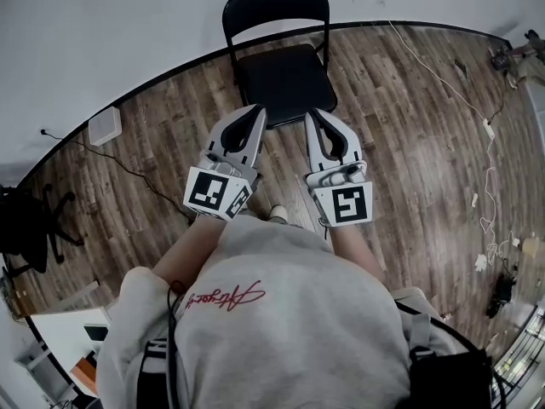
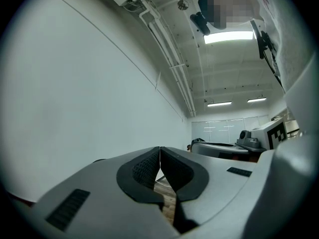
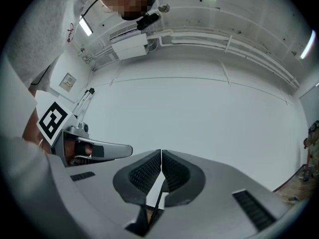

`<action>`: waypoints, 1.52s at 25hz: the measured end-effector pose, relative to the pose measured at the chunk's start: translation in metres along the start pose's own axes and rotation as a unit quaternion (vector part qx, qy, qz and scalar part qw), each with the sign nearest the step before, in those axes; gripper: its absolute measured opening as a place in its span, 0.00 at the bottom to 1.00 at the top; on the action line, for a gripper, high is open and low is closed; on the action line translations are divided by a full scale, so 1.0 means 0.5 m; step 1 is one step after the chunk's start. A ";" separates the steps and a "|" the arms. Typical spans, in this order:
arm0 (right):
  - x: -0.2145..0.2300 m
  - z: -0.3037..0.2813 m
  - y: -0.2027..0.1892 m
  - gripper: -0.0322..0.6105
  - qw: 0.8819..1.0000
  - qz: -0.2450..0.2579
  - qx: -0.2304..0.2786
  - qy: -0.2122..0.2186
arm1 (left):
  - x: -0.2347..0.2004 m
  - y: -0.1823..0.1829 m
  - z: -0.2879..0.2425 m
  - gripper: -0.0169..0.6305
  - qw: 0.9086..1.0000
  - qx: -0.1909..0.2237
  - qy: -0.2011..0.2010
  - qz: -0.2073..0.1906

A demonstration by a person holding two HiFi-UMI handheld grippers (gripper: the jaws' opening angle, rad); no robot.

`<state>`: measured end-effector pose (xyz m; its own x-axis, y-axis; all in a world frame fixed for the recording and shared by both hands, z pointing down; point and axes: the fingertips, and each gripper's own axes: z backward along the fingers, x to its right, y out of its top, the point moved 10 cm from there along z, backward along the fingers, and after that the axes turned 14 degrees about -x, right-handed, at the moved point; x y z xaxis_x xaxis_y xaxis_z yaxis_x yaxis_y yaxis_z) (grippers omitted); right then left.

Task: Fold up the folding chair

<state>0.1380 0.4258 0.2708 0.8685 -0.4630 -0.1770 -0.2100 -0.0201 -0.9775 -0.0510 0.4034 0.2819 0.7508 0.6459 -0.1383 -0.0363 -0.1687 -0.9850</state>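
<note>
Folding chair [image 1: 285,83] stood open just ahead of both grippers, its back toward the white wall [image 1: 102,32] and its seat front facing the person. The left gripper [image 1: 258,114] and the right gripper [image 1: 313,116] were held side by side. Both were pale grey moulded shells tapering to points, each with a black-and-white marker cube [image 1: 218,191] at its rear. Each gripper's jaws were pressed together with nothing between them, and the black cross-hatched pads [image 2: 144,171] met tip to tip in both gripper views.

From the head view, the left tip lay over the seat's front left corner and the right tip over its front right corner. Whether either touched the seat could not be judged. The chair was black, with a thin tubular frame bent into a rounded arch around the backrest and a flat, squarish, matte seat. It rested on a brown wood-plank floor [image 1: 409,143] crossed by a loose white cable [image 1: 477,118].

Only the head view showed the chair plainly. The left gripper view gave ceiling pipes [image 2: 169,68] and strip lights [image 2: 229,36], and the right gripper view gave bare wall with a boxy unit [image 3: 129,46] mounted high.
</note>
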 end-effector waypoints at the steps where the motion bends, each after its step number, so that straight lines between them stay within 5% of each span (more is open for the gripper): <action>1: 0.005 0.000 -0.001 0.08 1.000 0.002 0.002 0.005 | 0.003 0.000 -0.002 0.05 1.000 0.000 0.004 0.000; 12: 0.022 -0.038 -0.014 0.08 0.999 0.015 0.007 0.049 | -0.007 -0.007 -0.032 0.05 0.999 0.000 0.039 0.004; 29: 0.082 -0.395 -0.002 0.08 1.000 0.002 -0.011 -0.028 | -0.333 0.051 -0.245 0.05 0.999 -0.020 -0.028 -0.020; 38: 0.103 -0.463 -0.016 0.08 0.999 -0.015 -0.034 -0.033 | -0.394 0.039 -0.304 0.05 0.998 -0.051 -0.045 -0.017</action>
<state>0.0804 0.1971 0.2962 0.9023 -0.4015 -0.1572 -0.2115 -0.0944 -0.9728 -0.0995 0.1598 0.3056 0.6879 0.7161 -0.1181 0.0586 -0.2170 -0.9744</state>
